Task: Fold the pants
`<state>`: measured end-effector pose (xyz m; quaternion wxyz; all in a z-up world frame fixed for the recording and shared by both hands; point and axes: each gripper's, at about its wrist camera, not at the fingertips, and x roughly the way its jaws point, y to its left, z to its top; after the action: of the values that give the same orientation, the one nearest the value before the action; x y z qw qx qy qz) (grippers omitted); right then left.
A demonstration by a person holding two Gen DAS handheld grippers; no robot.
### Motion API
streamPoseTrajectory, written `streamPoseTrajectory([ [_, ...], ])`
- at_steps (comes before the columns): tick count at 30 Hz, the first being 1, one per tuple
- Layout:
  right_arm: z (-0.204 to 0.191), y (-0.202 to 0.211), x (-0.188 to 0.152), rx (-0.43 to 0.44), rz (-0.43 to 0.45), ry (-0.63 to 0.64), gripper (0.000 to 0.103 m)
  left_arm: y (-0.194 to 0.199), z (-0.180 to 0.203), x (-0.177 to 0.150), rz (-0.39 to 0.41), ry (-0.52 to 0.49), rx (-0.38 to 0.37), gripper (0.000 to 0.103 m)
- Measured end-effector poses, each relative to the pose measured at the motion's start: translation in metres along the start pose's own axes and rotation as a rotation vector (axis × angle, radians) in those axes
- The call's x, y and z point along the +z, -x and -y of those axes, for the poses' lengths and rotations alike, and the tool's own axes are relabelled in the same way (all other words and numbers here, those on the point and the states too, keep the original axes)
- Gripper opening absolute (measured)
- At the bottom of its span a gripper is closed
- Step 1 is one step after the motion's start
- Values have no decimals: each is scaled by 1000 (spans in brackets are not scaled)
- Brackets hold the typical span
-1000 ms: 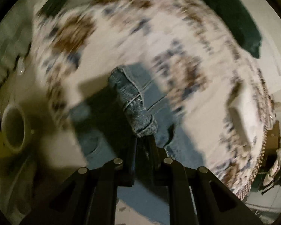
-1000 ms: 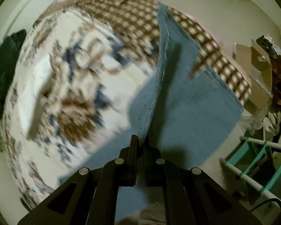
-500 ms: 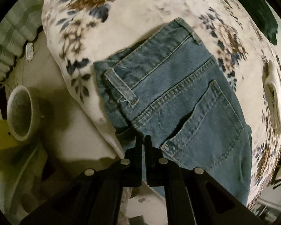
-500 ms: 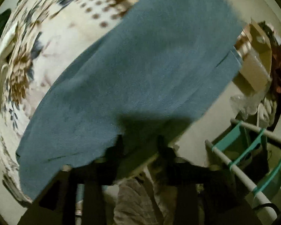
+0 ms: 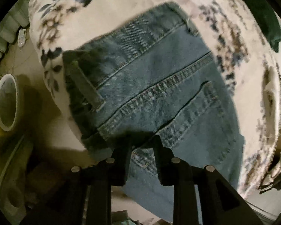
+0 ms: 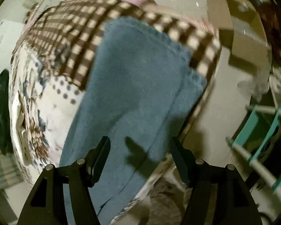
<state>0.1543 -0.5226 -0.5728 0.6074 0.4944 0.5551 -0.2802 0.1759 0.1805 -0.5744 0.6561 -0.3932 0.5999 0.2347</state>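
Observation:
Blue jeans lie flat on a floral bedspread (image 5: 121,9). The left wrist view shows their waistband end (image 5: 159,86) with a belt loop and a back pocket. My left gripper (image 5: 141,144) hangs just over the pocket edge. Its jaws are opening, a narrow gap shows denim below, and the pads do not press on it. In the right wrist view the doubled legs (image 6: 136,86) run up toward the checked part of the cover (image 6: 75,37). My right gripper (image 6: 140,146) is above them near the bed's edge, jaws still opening wide, holding nothing.
A white round pot (image 5: 6,102) stands on the floor left of the bed. A dark green garment (image 5: 262,18) lies at the far corner. Right of the bed are a teal rack (image 6: 262,131) and cardboard boxes (image 6: 243,37).
A second ago both grippers were shut on lifted denim. They have come down, the jeans now lie spread on the bed, and both pairs of jaws have parted and let go.

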Motion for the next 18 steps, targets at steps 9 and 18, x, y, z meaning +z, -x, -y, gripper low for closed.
streamPoseTrajectory([
  [9,-27,-29,-70,64,-65,9,64,9,10,14,122,-40,30,1],
  [18,-72,-75,-144,125,-204,66,64,29,-24,30,114,-2,-33,1],
])
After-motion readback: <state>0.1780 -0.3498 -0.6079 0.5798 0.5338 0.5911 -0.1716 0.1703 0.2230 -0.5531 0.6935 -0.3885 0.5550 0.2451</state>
